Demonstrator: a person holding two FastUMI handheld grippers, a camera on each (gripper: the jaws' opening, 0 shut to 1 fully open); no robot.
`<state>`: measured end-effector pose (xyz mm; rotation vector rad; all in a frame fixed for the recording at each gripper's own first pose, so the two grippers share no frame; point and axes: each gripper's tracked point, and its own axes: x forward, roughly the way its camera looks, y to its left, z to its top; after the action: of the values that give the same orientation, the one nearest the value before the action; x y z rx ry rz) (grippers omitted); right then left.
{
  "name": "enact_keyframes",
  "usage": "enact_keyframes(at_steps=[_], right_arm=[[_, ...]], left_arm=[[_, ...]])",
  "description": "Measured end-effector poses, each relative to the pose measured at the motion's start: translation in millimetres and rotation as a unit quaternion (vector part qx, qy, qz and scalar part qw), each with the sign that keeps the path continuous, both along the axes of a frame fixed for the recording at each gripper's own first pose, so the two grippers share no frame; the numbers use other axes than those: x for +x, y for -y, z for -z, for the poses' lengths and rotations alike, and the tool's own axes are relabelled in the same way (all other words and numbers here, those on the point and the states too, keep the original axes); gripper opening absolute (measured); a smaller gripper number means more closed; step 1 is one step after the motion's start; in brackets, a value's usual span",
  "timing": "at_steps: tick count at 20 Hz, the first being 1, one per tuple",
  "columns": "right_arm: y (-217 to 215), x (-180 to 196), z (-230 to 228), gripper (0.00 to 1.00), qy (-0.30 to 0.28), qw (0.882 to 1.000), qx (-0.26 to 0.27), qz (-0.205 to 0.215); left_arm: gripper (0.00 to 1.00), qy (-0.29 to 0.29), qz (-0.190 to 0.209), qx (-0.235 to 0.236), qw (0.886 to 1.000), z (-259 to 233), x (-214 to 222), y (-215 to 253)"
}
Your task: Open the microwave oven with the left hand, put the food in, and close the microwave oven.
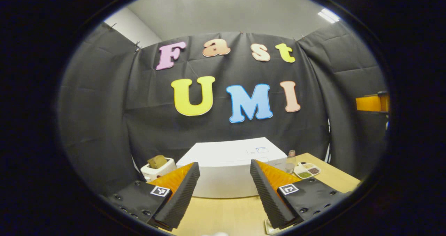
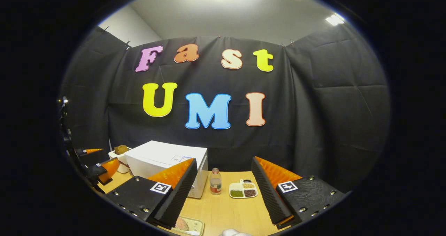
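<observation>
Left gripper view, left to right: toaster (image 1: 158, 168) with bread (image 1: 157, 161) sticking out of it sits at far left on the wooden surface (image 1: 223, 211), just beside the white microwave (image 1: 230, 166). Microwave is dead ahead of the left gripper (image 1: 224, 194), framed between its two fingers, door closed, set apart from the tips with bare surface between. Left jaws spread wide, nothing between them. Right of the microwave: small bottle (image 1: 291, 161), then a divided dish (image 1: 307, 170) with green and brown fillings. A pale tray edge (image 1: 268, 227) peeks out under the right finger.

Right gripper view, left to right: the left gripper (image 2: 101, 168) shows at the far left edge, off the surface, in front of the toaster (image 2: 118, 159). Microwave (image 2: 163, 163) sits left of centre, partly behind this gripper's left finger, not between the fingers. Food tray (image 2: 193, 226) lies on the surface (image 2: 226, 211) at the bottom, just under the left fingertip, with a pinkish piece of food (image 2: 181, 223) on it. Bottle (image 2: 215, 182) and divided dish (image 2: 243, 190) stand between the fingers, farther back. Right gripper (image 2: 224, 197) jaws released wide, holding nothing, above the surface, food below and left of the gap.
</observation>
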<state>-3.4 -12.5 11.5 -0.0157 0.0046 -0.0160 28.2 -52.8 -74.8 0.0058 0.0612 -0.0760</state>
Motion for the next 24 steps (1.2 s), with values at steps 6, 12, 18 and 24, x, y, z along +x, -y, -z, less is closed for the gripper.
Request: enact_keyframes(at_steps=[6, 12, 18, 24], right_arm=[[8, -5, -6, 0.95, -0.019, 1.000, 0.020, -0.011], [32, -10, -10, 0.95, -0.037, 0.999, 0.019, 0.020], [45, -18, -18, 0.95, -0.039, 0.998, 0.000, 0.038], [63, -18, -8, 0.95, -0.053, 0.996, -0.012, 0.066]], left_arm=[[0.97, -0.013, 0.040, 0.000, 0.999, 64, 29, 63], [0.96, -0.033, 0.038, -0.030, 0.998, 123, 77, 103], [1.00, -0.048, 0.034, -0.023, 0.998, 160, 147, 128], [1.00, -0.060, 0.049, -0.019, 0.997, 182, 178, 147]])
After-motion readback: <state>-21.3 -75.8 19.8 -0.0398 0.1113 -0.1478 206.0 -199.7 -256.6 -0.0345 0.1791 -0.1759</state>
